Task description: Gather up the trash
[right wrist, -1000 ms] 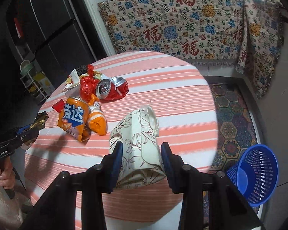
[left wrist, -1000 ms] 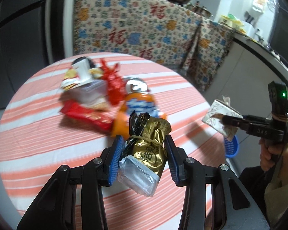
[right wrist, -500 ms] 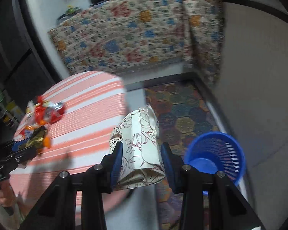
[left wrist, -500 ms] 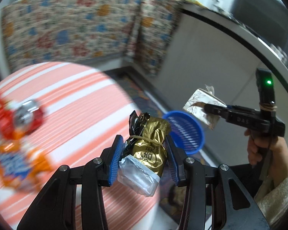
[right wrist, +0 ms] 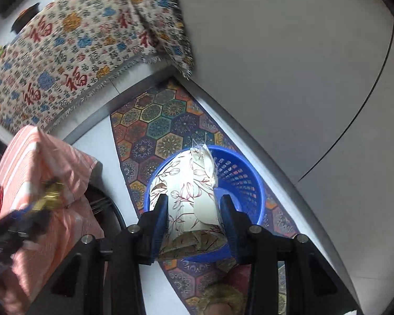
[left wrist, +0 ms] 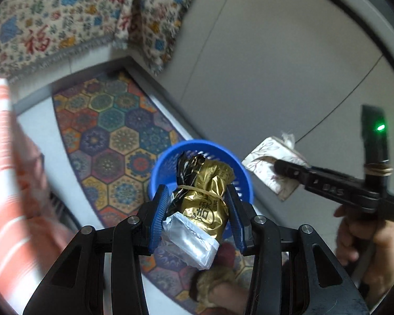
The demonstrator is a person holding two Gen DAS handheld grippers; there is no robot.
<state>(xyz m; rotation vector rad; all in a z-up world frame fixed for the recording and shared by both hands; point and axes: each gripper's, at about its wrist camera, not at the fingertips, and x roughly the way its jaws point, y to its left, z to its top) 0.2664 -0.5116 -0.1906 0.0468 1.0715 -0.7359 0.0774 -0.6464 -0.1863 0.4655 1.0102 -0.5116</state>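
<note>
Gold foil packet [left wrist: 206,204] sits clamped in our left gripper [left wrist: 197,210], floral tissue pack [right wrist: 190,197] in our right gripper [right wrist: 194,216]; beyond (both overhead), the blue basket [right wrist: 245,181]: we centre, then release.

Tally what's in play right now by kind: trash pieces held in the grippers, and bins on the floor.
Held trash pieces: 2, a gold snack wrapper in the left gripper and a floral tissue pack in the right gripper.
Bins: 1, the blue mesh basket on the patterned rug.
Total: 3
</note>
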